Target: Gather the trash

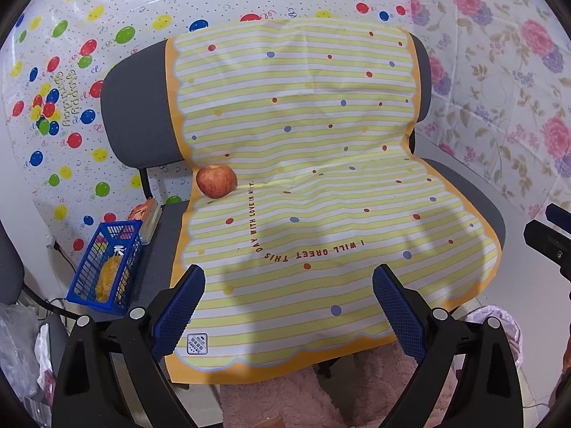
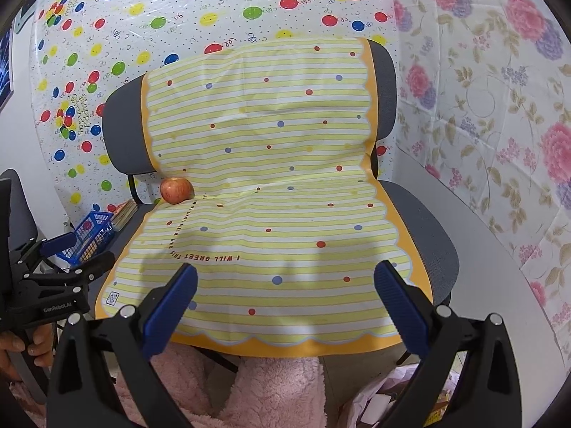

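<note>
Both sets of jaws stand spread wide with nothing between them: the left gripper (image 1: 289, 306) and the right gripper (image 2: 285, 303) hang above the front edge of a striped yellow cloth (image 1: 321, 192) draped over a grey chair (image 1: 139, 107). 1 red apple (image 1: 216, 181) rests at the cloth's left edge, in the seat crease. A blue basket (image 1: 107, 267) stands left of the chair.

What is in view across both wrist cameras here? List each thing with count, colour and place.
apple: one, red, on the cloth at the seat's back left corner
cloth: one, yellow-striped, draped over the chair
chair: one, grey
basket: one, blue, left of the chair
fluffy rug: one, pink, below the chair
left gripper: open, empty
right gripper: open, empty
hand: one, holding the left gripper's handle
</note>
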